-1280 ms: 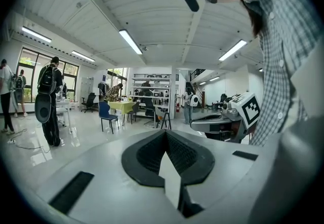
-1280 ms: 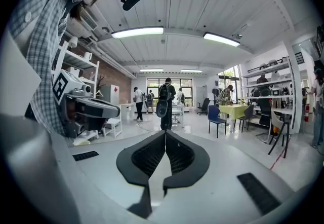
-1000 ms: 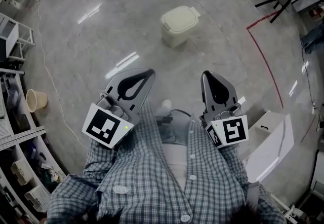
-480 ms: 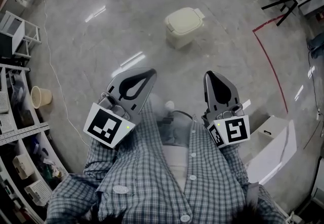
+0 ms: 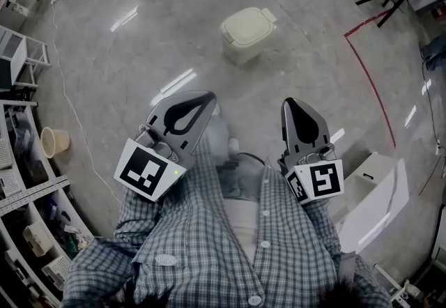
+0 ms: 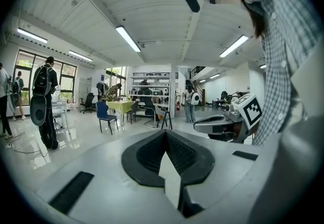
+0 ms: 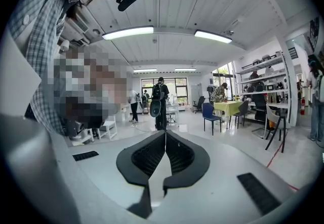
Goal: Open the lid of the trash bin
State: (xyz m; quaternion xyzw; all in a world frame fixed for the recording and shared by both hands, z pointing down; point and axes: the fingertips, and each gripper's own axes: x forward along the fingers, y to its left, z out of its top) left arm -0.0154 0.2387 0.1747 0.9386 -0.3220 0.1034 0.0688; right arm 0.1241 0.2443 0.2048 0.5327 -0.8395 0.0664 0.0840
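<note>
Standing on bare glossy floor (image 5: 139,56), the cream trash bin (image 5: 238,54) has open room on every side. Its lid (image 5: 247,25) lies flat down, so what it holds cannot be seen. It sits well ahead of both tools, roughly on the line between them.

The left gripper (image 5: 203,99) and the right gripper (image 5: 290,102) hover side by side and apart, close in front of the person's checked shirt (image 5: 209,244). In each gripper view the tongs are pressed together, tips meeting with nothing pinched: left (image 6: 165,132), right (image 7: 164,132).

A red tape line (image 5: 369,83) curves across the floor to the right of the bin and well apart from it. A white cable (image 5: 66,90) trails down the left side. Further left, shelving (image 5: 21,181) lines the floor's edge, and a beige pail (image 5: 50,139) stands open-topped beside it, its contents too small to tell. A white box (image 5: 369,195) sits low on the right, near the right gripper's marker cube.
</note>
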